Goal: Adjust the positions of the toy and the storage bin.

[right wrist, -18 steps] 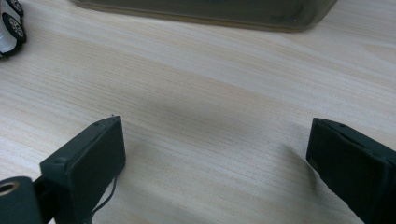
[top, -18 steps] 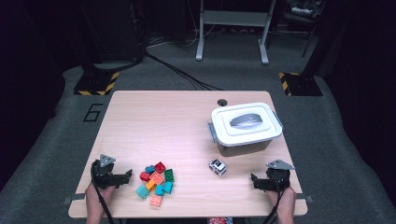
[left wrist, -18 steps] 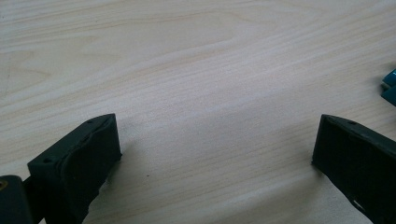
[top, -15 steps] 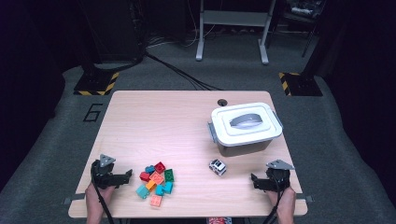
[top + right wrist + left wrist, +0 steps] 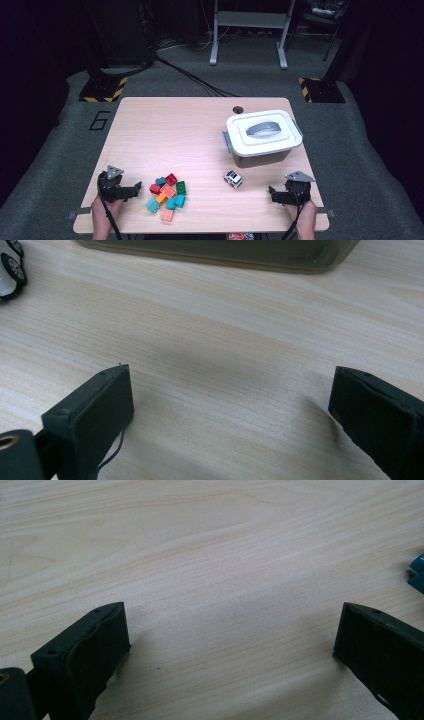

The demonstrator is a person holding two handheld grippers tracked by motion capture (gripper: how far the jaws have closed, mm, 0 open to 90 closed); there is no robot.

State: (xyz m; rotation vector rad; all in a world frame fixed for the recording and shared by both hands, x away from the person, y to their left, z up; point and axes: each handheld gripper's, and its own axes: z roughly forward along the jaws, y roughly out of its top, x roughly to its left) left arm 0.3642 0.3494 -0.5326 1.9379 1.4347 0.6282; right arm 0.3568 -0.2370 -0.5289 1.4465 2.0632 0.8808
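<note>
Bricks [image 5: 166, 197] lie in a loose, colourful heap near the front edge of the bench [image 5: 180, 130], just beside the left gripper [image 5: 131, 190], whose fingers stand wide with nothing between them. In the left gripper view those fingers [image 5: 95, 650] rest low over bare wood, and a corner of a teal brick [image 5: 417, 572] peeps in at the right edge. The right gripper [image 5: 274, 194] sits well apart at the other front corner, its fingers [image 5: 97, 412] equally wide and empty, with the small toy car [image 5: 233, 178] off to its left and the lidded box [image 5: 262, 137] beyond.

Judging from the layout, the work ahead is gathering the bricks and the car into the box, and several things could go wrong. The lid is on the box, so any piece carried over would have nowhere to go until it comes off; lifting the lid by one edge might tip or drag the whole box if the other gripper does not steady it. The bricks touch one another, so fingers closing on one are likely to nudge its neighbours, perhaps pushing those nearest the front edge off the bench. A grip across a corner instead of flat faces could let a smooth plastic brick twist and pop out. The car sits on wheels, so a glancing touch from one finger may roll it away before the other closes.
</note>
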